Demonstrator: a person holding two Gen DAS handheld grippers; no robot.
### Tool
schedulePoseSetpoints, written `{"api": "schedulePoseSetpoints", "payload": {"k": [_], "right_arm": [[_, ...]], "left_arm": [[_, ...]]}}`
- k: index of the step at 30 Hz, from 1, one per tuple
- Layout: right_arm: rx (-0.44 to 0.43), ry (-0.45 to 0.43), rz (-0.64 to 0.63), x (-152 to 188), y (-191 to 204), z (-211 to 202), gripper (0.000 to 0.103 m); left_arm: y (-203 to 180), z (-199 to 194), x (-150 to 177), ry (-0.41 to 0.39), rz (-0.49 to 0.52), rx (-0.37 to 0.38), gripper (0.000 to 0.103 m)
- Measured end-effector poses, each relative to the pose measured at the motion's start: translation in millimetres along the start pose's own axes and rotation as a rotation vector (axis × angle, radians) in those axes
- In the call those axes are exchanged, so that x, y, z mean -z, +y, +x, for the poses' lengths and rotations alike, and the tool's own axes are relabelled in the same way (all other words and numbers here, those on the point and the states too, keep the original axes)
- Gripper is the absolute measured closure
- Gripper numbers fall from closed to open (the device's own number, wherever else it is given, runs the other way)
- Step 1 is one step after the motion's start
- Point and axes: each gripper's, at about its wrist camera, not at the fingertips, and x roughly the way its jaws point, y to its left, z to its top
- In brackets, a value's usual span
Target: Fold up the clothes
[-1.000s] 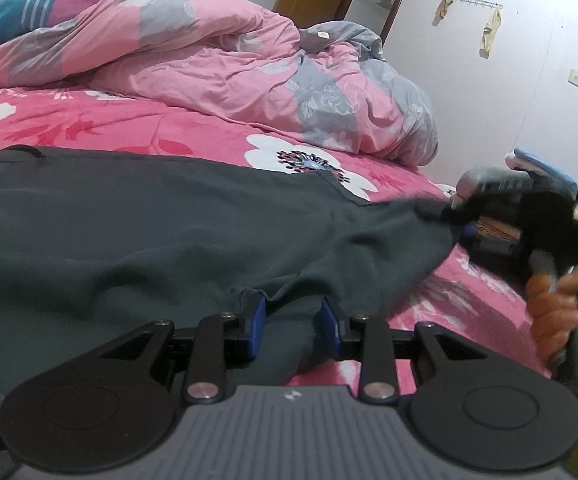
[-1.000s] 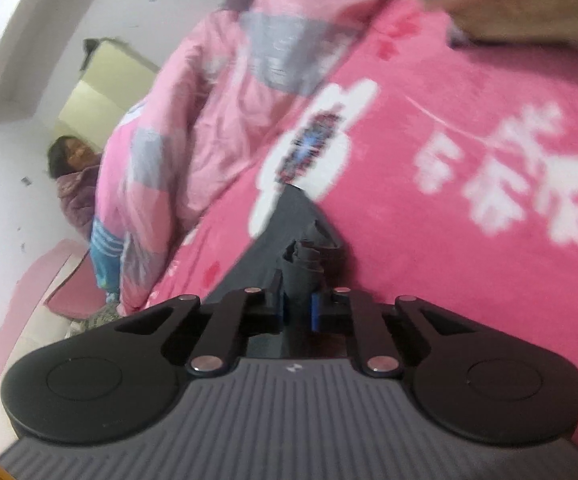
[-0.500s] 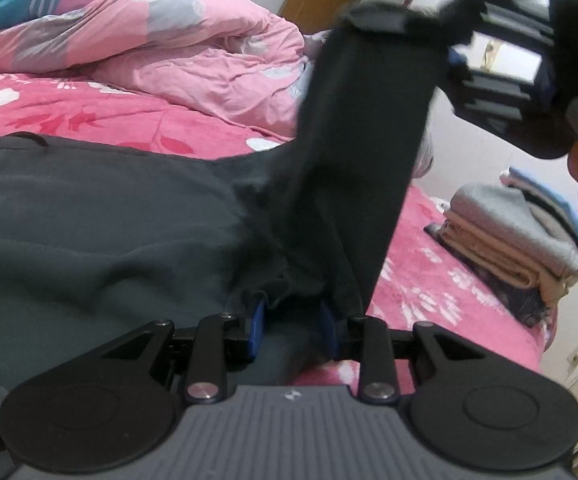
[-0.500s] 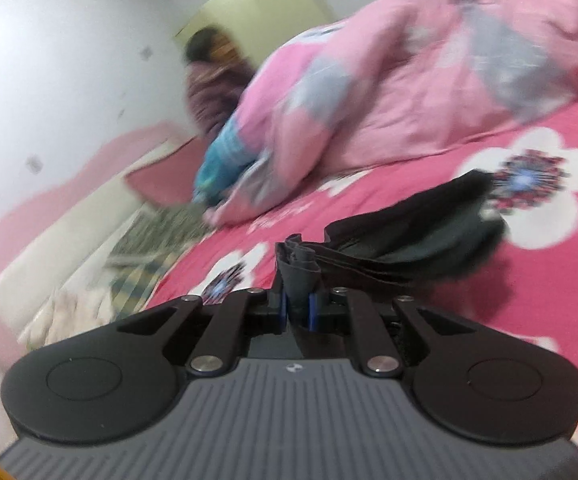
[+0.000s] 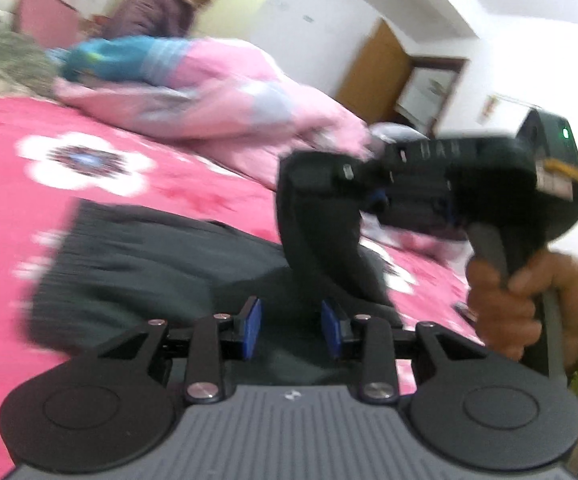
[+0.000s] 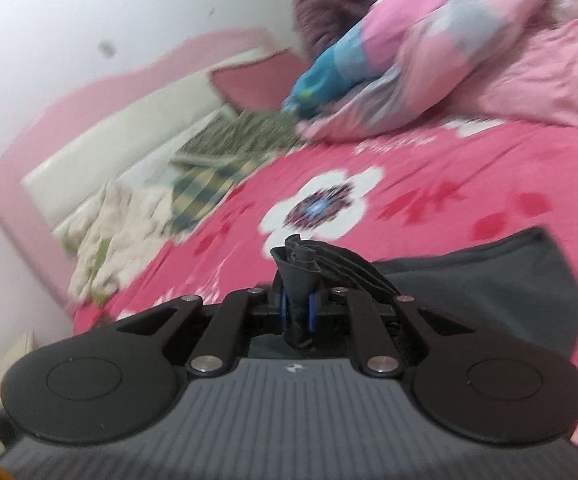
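The dark garment point(image 5: 161, 264) on the bed point(image 5: 17, 208) looks soft, light and limp, best taken at edges or corners: the right claw point(image 6: 298, 312) pinches a bunched end, the left claw point(image 5: 291, 328) stands spread over it.

The left gripper point(image 5: 291, 330) is black with blue pads point(image 5: 251, 328), silver screws and a ribbed grey body; the right gripper point(image 6: 298, 312) looks identical, green light at two o'clock.
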Motion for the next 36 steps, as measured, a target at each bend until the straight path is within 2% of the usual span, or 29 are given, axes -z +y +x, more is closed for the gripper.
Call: {"api": "schedulePoseSetpoints", "payload": {"k": [5, 10, 14, 19, 22, 26, 28, 30, 32, 36], "right_arm": [[-0.058, 0.131, -0.101, 14, 35, 43, 0.096], [-0.075, 0.232, -0.223, 28, 67, 68, 0.095], [-0.083, 0.291, -0.275, 36, 81, 77, 0.095], [-0.102, 0.356, -0.273, 41, 83, 92, 0.095], [-0.122, 0.397, -0.263, 43, 82, 103, 0.093], [-0.165, 0.438, -0.185, 41, 76, 113, 0.083], [-0.187, 0.457, -0.142, 39, 73, 118, 0.073], [-0.220, 0.473, -0.095, 37, 70, 121, 0.050], [-0.256, 0.473, -0.047, 32, 70, 119, 0.042], [-0.334, 0.448, 0.047, 23, 68, 112, 0.038]], "left_arm": [[30, -20, -4, -0.018, -0.005, -0.100, 0.070], [53, -28, -1, -0.014, -0.067, -0.145, 0.070], [63, -42, 7, -0.016, -0.073, -0.114, 0.070], [66, -49, 15, 0.003, -0.048, -0.063, 0.069], [64, -52, 18, 0.002, -0.046, -0.066, 0.065], [62, -51, 18, 0.008, -0.053, -0.073, 0.062], [61, -51, 16, 0.007, -0.061, -0.072, 0.054], [59, -52, 14, 0.001, -0.077, -0.068, 0.047], [57, -51, 11, -0.007, -0.089, -0.063, 0.042], [57, -45, 6, -0.007, -0.130, -0.082, 0.041]]}}
